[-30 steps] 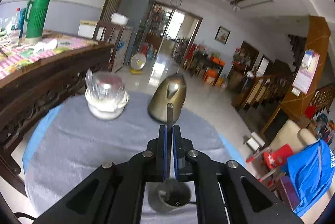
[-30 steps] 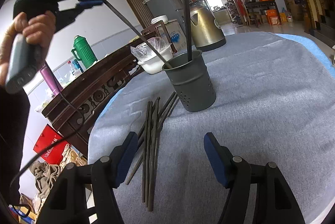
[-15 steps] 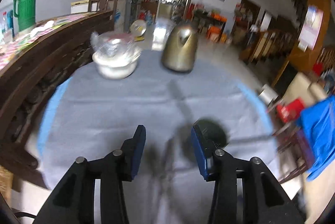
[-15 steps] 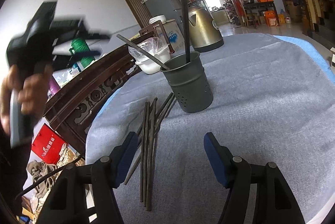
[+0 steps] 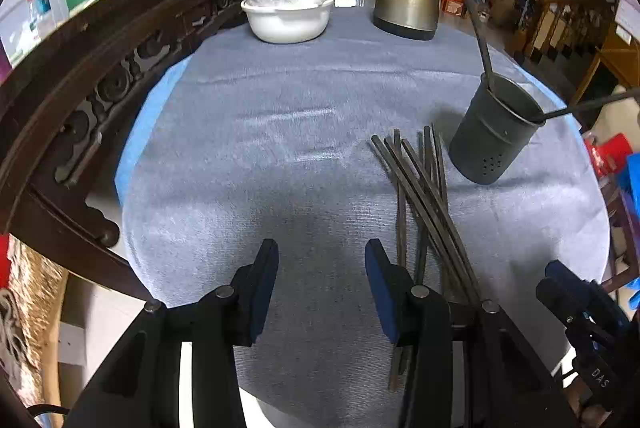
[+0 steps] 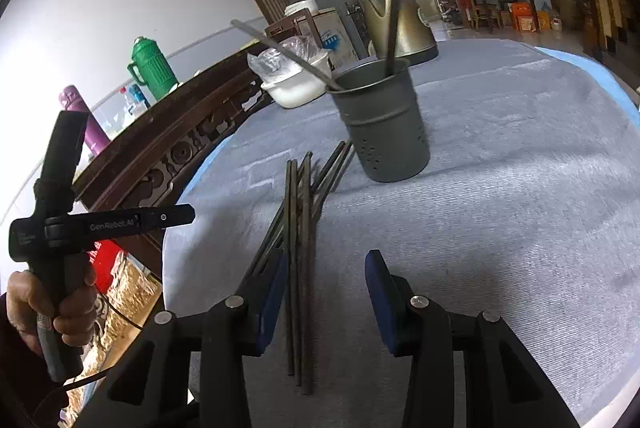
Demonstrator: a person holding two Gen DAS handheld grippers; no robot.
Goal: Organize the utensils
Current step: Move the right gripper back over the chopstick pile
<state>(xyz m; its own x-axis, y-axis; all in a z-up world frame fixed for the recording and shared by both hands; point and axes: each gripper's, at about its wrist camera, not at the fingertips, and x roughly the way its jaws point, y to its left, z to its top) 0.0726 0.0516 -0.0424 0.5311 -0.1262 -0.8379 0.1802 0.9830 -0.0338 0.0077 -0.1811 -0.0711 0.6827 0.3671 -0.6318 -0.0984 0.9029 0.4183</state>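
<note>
A pickup is being prepared: the right gripper [image 6: 326, 292], closing, is set around chopsticks [image 6: 298, 248] near the table [image 6: 500, 228] edge, not yet clamped; left gripper [image 5: 320, 288] is held open, empty. Closure is needed before transfer to the holder [image 6: 380, 124].

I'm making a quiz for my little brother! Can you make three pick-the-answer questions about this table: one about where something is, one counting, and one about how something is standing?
1. Where are the loose chopsticks?
A. In a white bowl
B. On the cloth beside the holder
C. On top of a kettle

2. How many standing chopsticks does the holder have?
A. Two
B. Five
C. None

3. How is the holder?
A. Tipped on its side
B. Upside down
C. Upright

Answers: 1 B, they lie flat in a pile by the holder's base. 2 A, two lean out over its rim. 3 C, its open mouth faces up.
</note>
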